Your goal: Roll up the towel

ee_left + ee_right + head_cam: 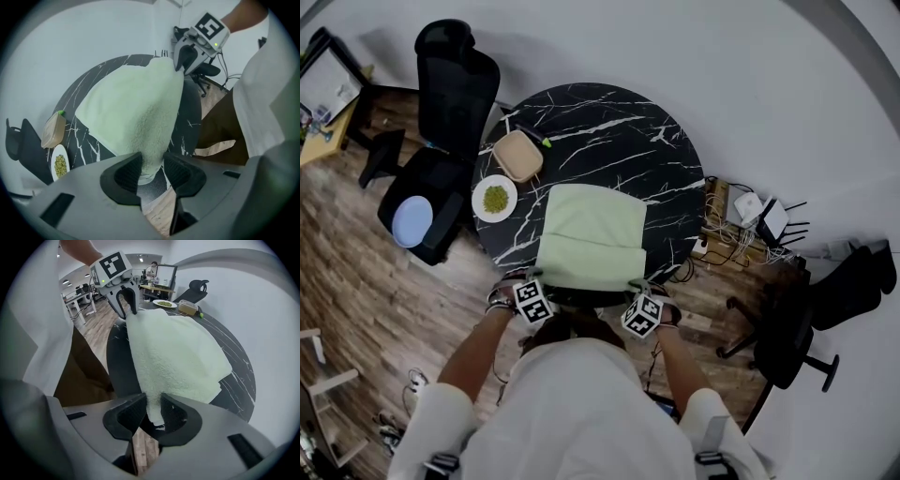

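Towel (592, 234), pale green, spread on the round black marble table (609, 122), its near edge at the rim closest to the person (572, 403). Left gripper (151, 171) and right gripper (151, 414) each pinch one near corner. Marker cubes (532, 300) hide both jaws in the head view. Bare marble lies beyond the towel's far edge

Beyond the towel (592, 234), the far half of the marble table (619, 122) is bare. At its left edge a tan container (517, 155) and a plate of green food (478, 206) block the way.
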Demonstrator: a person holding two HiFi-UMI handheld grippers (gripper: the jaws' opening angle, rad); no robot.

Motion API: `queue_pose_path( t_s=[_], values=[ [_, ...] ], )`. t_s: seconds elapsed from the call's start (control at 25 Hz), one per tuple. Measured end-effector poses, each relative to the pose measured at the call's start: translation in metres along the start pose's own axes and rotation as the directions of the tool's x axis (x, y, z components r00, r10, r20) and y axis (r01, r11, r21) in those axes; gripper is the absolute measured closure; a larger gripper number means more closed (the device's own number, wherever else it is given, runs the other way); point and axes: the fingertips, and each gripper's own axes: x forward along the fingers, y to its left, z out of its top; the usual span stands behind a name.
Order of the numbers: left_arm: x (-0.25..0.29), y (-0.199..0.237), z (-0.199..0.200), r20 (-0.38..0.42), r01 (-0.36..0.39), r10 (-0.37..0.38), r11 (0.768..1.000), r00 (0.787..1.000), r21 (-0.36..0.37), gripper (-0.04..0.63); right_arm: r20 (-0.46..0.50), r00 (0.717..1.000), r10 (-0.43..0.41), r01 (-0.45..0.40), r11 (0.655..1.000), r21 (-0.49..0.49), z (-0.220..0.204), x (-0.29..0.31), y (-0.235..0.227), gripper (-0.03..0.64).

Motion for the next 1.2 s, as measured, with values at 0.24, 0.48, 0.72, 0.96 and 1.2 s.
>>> queue_pose_path(
  t_s=[0.24,0.48,0.72,0.96,1.2],
  values=[
    [-0.002,0.003,-0.001,0.010,0.011,-0.011,0.999,1.000,-0.049,0.560,-0.005,1.000,-0.016,0.016,1.000,0.021,0.002,0.000,-0.003,0.587],
    [-0.010,-0.005,0.001,0.019,0.077,-0.077,0.995,0.997,-0.056,0.569,0.004,0.999,0.032,-0.032,0.997,0.075,-0.003,-0.011,0.004,0.594],
    [-0.029,-0.057,-0.014,0.003,0.280,-0.280,0.958,0.960,-0.058,0.569,-0.039,0.965,0.260,-0.254,0.960,0.119,-0.018,-0.028,0.056,0.594],
    [-0.041,-0.089,-0.030,-0.017,0.340,-0.341,0.939,0.940,-0.047,0.569,-0.036,0.932,0.361,-0.353,0.925,0.142,-0.020,-0.046,0.094,0.594],
    [-0.078,-0.064,-0.016,0.040,0.317,-0.315,0.944,0.948,-0.088,0.568,0.068,0.920,0.385,-0.390,0.886,0.250,0.002,-0.090,0.063,0.592]
  ],
)
